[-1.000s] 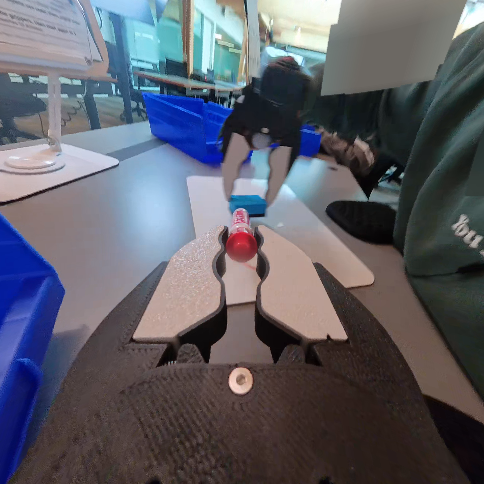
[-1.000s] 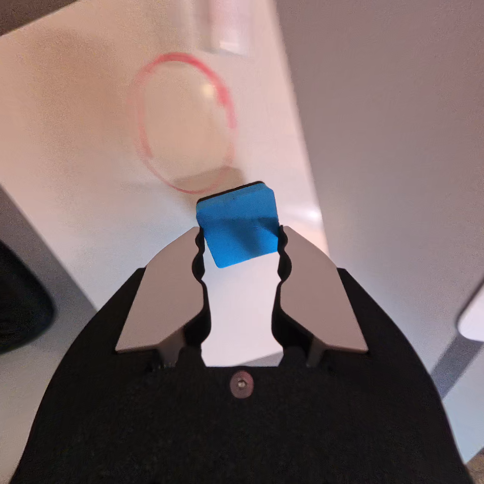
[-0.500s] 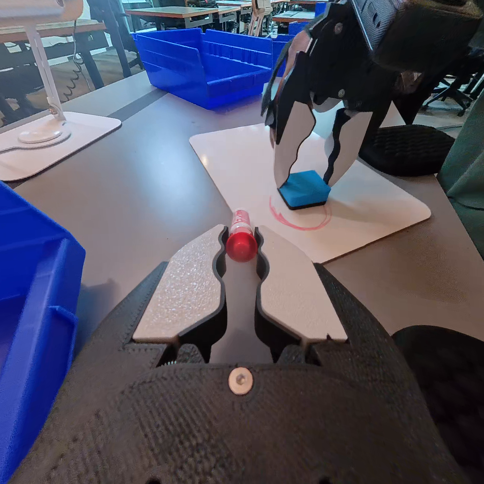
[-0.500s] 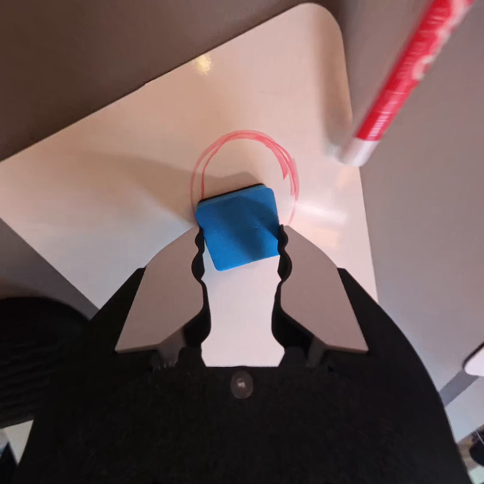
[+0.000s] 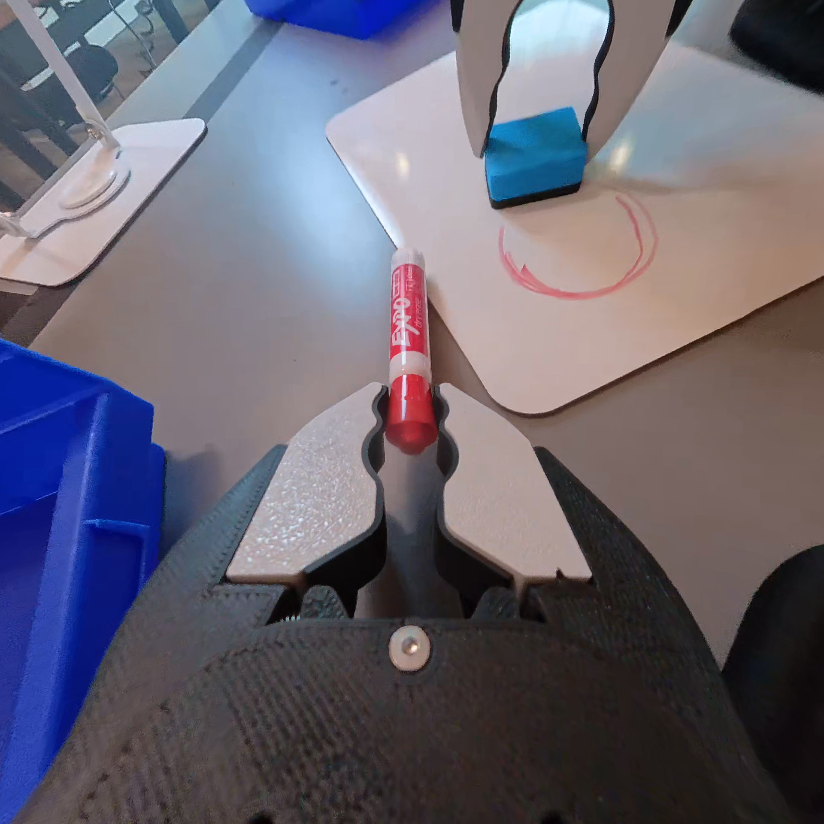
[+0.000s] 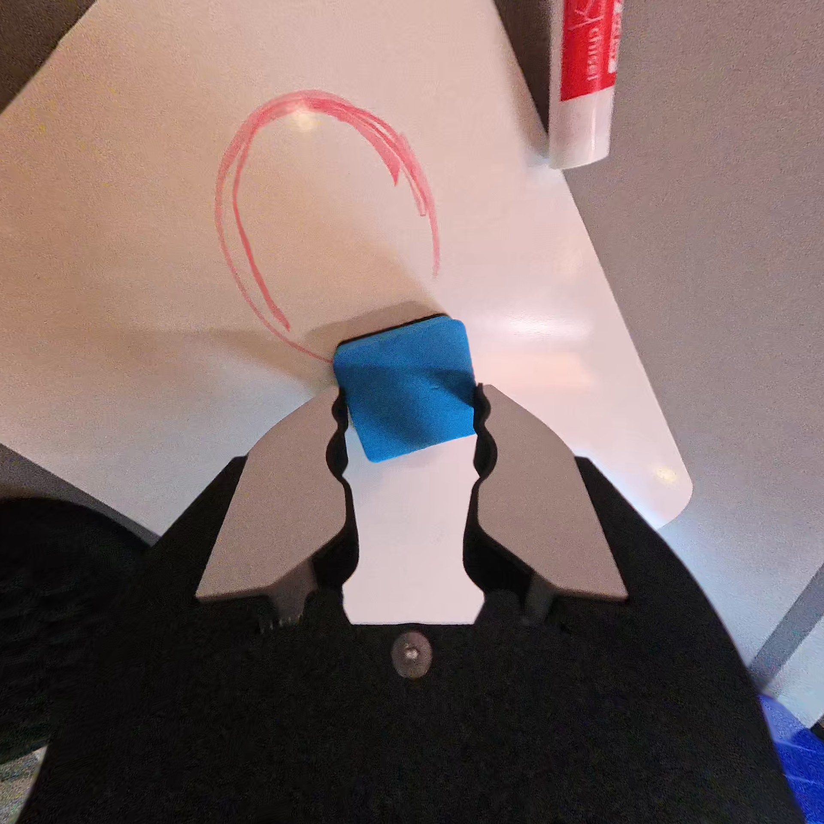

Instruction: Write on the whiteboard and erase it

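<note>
A small white whiteboard (image 5: pixel 557 339) lies flat on the grey table and bears a red circle (image 5: pixel 579 254), partly wiped away at its far side. My left gripper (image 5: pixel 409 401) is shut on the capped end of a red marker (image 5: pixel 408 316), whose far end reaches the board's left edge. My right gripper (image 6: pixel 408 397) is shut on a blue eraser block (image 6: pixel 403 392) with a black felt base, pressed on the board at the circle's edge. It also shows in the left wrist view (image 5: pixel 533 156). The marker's end shows in the right wrist view (image 6: pixel 582 80).
A blue bin (image 5: pixel 67 512) stands close on my left. A white stand base (image 5: pixel 98 196) with a post sits at the far left. Another blue bin (image 5: pixel 348 13) is at the back. A dark rounded object (image 5: pixel 780 35) lies at the far right.
The left gripper tipped down and moved nearer the board, so more of the marker shows. The right gripper drew the eraser back across the circle, wiping part of the line.
</note>
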Demonstrator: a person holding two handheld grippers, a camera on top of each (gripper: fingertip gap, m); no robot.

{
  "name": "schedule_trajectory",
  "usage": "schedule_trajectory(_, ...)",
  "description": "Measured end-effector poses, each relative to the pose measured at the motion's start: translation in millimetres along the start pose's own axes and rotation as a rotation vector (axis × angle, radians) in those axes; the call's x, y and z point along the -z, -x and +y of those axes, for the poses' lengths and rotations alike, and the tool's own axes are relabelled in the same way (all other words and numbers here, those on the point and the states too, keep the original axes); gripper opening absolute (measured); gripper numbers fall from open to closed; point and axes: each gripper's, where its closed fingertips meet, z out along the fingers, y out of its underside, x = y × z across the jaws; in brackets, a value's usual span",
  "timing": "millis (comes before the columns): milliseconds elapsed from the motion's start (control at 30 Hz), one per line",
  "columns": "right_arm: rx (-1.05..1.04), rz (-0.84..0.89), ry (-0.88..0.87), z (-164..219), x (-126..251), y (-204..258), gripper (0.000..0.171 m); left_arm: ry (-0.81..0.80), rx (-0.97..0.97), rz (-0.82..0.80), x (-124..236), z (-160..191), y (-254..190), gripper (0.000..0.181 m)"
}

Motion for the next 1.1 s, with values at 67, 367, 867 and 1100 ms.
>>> schedule_trajectory(67, 0.001, 0.012, -0.023, -12, -2, -1, 0.055, 0.037, -0.01, -0.027, -2, 5, 2, 0.019)
schedule_trajectory(367, 0.056, -0.02, -0.015, -13, 2, 21, 0.055, 0.099, -0.048, -0.06, -4, 8, 2, 0.039)
schedule_trajectory(867, -0.023, -0.056, -0.08, -20, 0, 12, 0.055, 0.118, -0.174, 0.327, -8, -7, -88, 0.022)
schedule_trajectory(1100, 0.12, -0.116, -0.035, -26, 7, 59, 0.055, 0.126, -0.141, 0.313, -11, -9, -87, 0.022)
